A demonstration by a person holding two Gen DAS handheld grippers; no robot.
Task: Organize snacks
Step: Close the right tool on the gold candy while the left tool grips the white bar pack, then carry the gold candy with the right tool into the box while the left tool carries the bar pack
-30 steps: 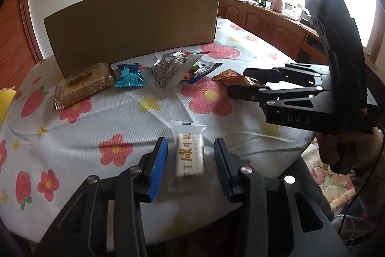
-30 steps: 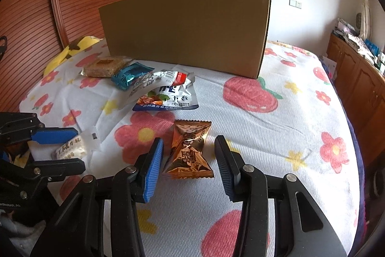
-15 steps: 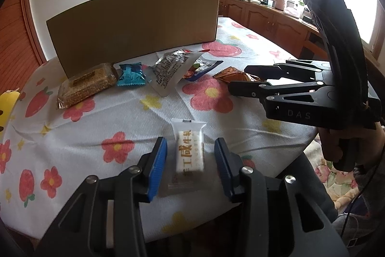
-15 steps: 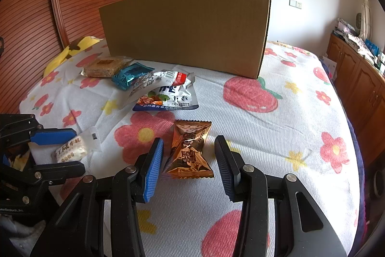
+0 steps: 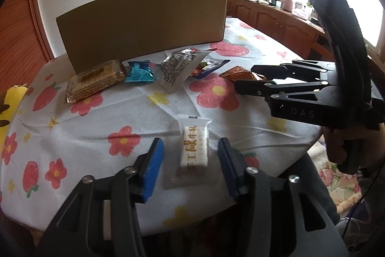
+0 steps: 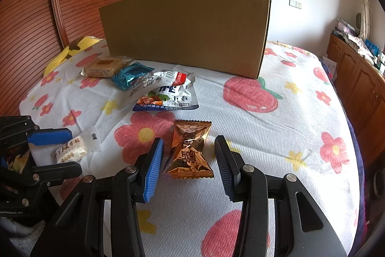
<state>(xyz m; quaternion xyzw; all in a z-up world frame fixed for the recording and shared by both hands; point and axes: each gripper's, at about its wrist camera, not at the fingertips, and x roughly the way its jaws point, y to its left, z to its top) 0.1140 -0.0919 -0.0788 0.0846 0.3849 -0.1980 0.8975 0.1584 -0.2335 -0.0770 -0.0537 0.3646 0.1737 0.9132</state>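
The left gripper (image 5: pixel 190 163) is spread wide with its blue pads on either side of a white nougat packet (image 5: pixel 194 153) that lies flat near the front edge of the worktop (image 5: pixel 101 112), not yet touched. The right gripper (image 6: pixel 189 163) is likewise spread, straddling a copper foil candy (image 6: pixel 189 151) on the flowered cloth. Both snacks look very light; the nougat seems a firm little block inside loose clear film, so the pads should close across its solid middle, not the floppy sealed ends. The foil candy looks puffy and slick, likely to squirt out if squeezed at its crimped ends; its pinched waist is the safer hold. Behind stand the cardboard box (image 6: pixel 185 30) and more packets.
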